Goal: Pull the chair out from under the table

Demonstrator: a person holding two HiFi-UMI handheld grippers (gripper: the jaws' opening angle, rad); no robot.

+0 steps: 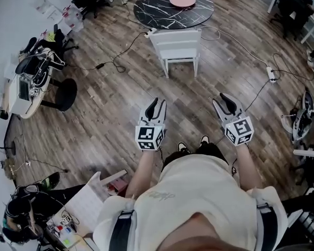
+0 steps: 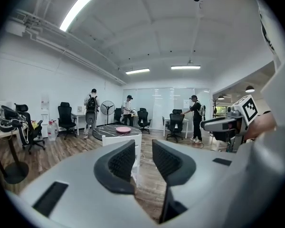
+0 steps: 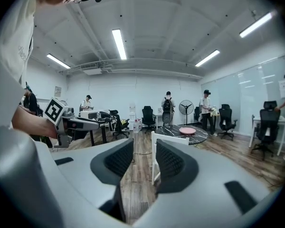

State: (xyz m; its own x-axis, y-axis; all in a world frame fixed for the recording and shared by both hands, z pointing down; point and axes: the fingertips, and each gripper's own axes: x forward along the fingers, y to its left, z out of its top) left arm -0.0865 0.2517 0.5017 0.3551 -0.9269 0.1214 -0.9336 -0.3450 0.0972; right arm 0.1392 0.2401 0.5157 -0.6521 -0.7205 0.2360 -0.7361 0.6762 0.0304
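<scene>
Pale-shirted torso lowest in head view. Just ahead, left gripper [image 1: 158, 102] and right gripper [image 1: 223, 98], jaws of both apart, nothing between. White chair [image 1: 177, 48] farther off on wood floor, untouched, far edge just beside rim of round black table [image 1: 146, 14]. Seemingly already pulled clear; little left to do.

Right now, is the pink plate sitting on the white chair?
No, the pink plate lies on the round black marble table, beyond the white chair.
</scene>
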